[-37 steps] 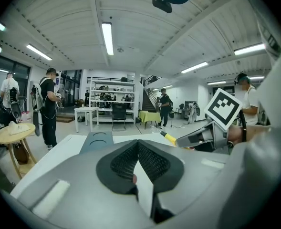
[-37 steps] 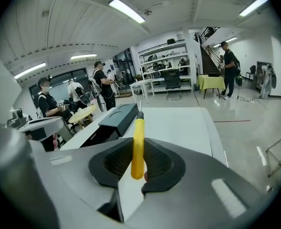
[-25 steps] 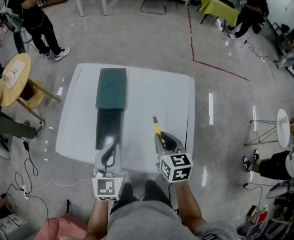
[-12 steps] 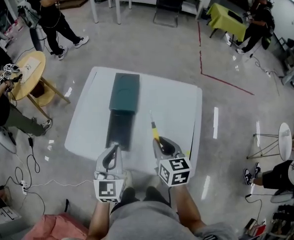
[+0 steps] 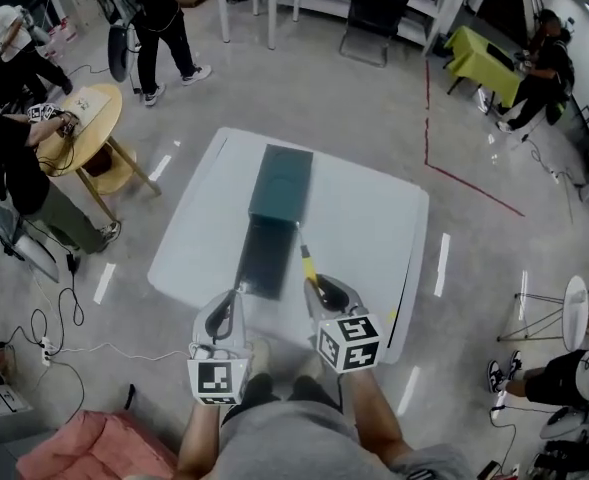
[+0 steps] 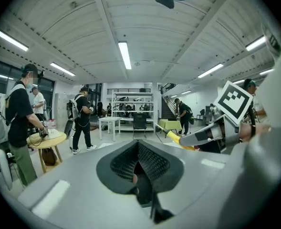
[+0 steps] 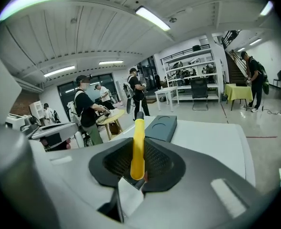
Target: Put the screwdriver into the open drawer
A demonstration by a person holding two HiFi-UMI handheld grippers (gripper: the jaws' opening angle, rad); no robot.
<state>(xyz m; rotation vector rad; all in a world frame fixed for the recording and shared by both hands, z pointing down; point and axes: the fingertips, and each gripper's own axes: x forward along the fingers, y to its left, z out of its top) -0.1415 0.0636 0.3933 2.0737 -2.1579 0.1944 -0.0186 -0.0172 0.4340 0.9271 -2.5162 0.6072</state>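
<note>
My right gripper (image 5: 321, 290) is clamped on the yellow-handled metal screwdriver (image 5: 308, 261), held over the white table's (image 5: 374, 228) near edge, just right of the open dark drawer (image 5: 264, 263). The left gripper's (image 5: 222, 313) jaws sit together, empty. The pickup looks done; the drop into the drawer remains.

Bright, even light from ceiling tube lamps (image 6: 125, 55); glare streaks on floor (image 5: 441, 264); fisheye-warped, dark-vignetted edges.

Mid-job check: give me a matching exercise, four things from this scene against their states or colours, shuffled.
Things:
1. screwdriver
2. left gripper
3. drawer
4. table

States:
a. white
b. shut, nothing between the jaws
c. pulled open
d. clamped in the right gripper

Pairs: 1-d, 2-b, 3-c, 4-a
</note>
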